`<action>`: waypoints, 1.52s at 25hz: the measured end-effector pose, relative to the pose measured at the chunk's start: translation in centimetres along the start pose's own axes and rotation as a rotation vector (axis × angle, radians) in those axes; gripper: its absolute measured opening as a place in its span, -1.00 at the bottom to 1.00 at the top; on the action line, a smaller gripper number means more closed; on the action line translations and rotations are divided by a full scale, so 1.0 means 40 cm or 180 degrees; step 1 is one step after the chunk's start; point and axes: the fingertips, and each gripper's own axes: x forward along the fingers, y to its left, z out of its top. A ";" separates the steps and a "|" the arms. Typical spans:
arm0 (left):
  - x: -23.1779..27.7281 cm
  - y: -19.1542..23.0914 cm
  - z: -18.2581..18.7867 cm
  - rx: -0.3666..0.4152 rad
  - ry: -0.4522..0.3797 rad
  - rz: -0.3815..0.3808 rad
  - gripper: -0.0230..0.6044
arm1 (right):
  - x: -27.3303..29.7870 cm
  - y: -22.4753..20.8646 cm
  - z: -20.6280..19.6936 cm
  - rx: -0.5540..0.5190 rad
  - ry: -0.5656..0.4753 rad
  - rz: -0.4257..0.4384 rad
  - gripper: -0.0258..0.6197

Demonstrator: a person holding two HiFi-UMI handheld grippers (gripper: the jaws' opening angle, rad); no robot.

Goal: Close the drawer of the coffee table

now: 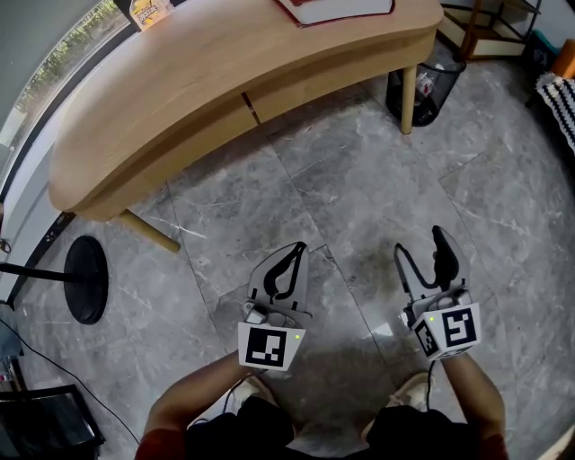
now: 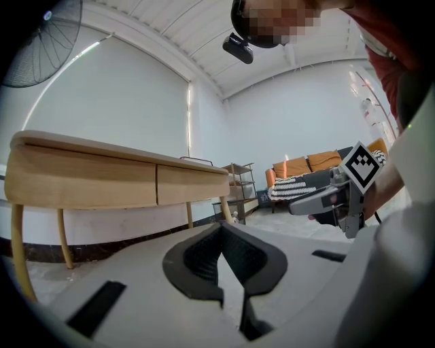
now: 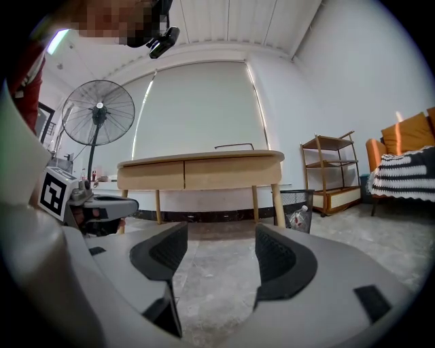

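Over the grey stone floor (image 1: 377,189), low in front of your knees, your left gripper (image 1: 297,246) had its jaws pressed together at the tips and held nothing. Your right gripper (image 1: 418,240), just to its right and level with it, had its jaws spread wide, with only bare floor showing between them. Neither gripper touched anything.

Ahead of both sets of tips, well apart across open floor, stood the coffee table (image 1: 207,67), its curved wooden top running from ahead-left to ahead-right. Under the top, facing the grippers, the left drawer front (image 3: 151,175) and the right drawer front (image 3: 231,172) sat side by side. Both looked flush with each other along the narrow seam between them, and neither stuck out toward you.

On the tabletop at the far right lay a flat red-edged item (image 1: 334,9). Ahead and to the right of your right gripper, a black mesh bin (image 1: 428,83) stood just beside the table's right leg (image 1: 409,97). To the left of your left gripper, a round black fan base (image 1: 87,279) rested on the floor near the table's left leg (image 1: 151,231).
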 end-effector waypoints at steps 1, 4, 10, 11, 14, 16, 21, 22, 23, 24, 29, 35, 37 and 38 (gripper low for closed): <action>-0.001 0.001 0.000 0.0005 -0.0003 0.0003 -0.90 | 0.000 0.001 0.001 -0.0018 -0.0006 0.0001 -0.03; 0.001 0.004 -0.001 0.0008 -0.0006 0.0009 -0.90 | 0.003 0.001 0.002 -0.0032 -0.0004 -0.0006 -0.03; 0.002 0.006 -0.004 0.0020 0.0009 0.0009 -0.90 | 0.009 0.005 -0.001 -0.0103 0.0018 0.0018 -0.11; 0.003 0.006 -0.005 0.0022 0.0012 0.0010 -0.90 | 0.011 0.008 -0.001 -0.0109 0.0022 0.0039 -0.18; 0.004 0.006 -0.005 0.0015 0.0007 0.0015 -0.90 | 0.017 0.017 -0.002 -0.0135 0.0039 0.0087 -0.33; 0.004 0.005 -0.004 0.0017 -0.0003 0.0012 -0.90 | 0.018 0.025 -0.007 -0.0160 0.0059 0.0112 -0.40; 0.008 0.003 -0.006 0.0033 0.0015 -0.0009 -0.90 | 0.026 0.039 -0.012 -0.0181 0.0084 0.0196 -0.64; 0.008 0.004 -0.007 0.0032 0.0018 -0.0010 -0.90 | 0.026 0.043 -0.012 -0.0178 0.0079 0.0213 -0.69; 0.007 0.005 -0.007 0.0026 0.0020 -0.0009 -0.90 | 0.027 0.047 -0.013 -0.0180 0.0074 0.0225 -0.74; 0.007 0.006 -0.008 0.0020 0.0021 -0.0006 -0.90 | 0.028 0.049 -0.014 -0.0191 0.0073 0.0232 -0.79; 0.008 0.008 -0.015 0.0006 0.0034 0.0004 -0.90 | 0.034 0.055 -0.026 -0.0254 0.0129 0.0246 -0.92; 0.005 0.022 -0.047 0.0061 0.0083 0.0039 -0.90 | 0.044 0.046 -0.044 -0.0246 0.0170 0.0202 -0.92; 0.002 0.022 -0.060 0.0065 0.0072 0.0035 -0.90 | 0.044 0.043 -0.059 -0.0226 0.0203 0.0187 -0.92; -0.001 0.020 -0.068 0.0086 0.0070 0.0010 -0.90 | 0.042 0.043 -0.069 -0.0237 0.0235 0.0189 -0.92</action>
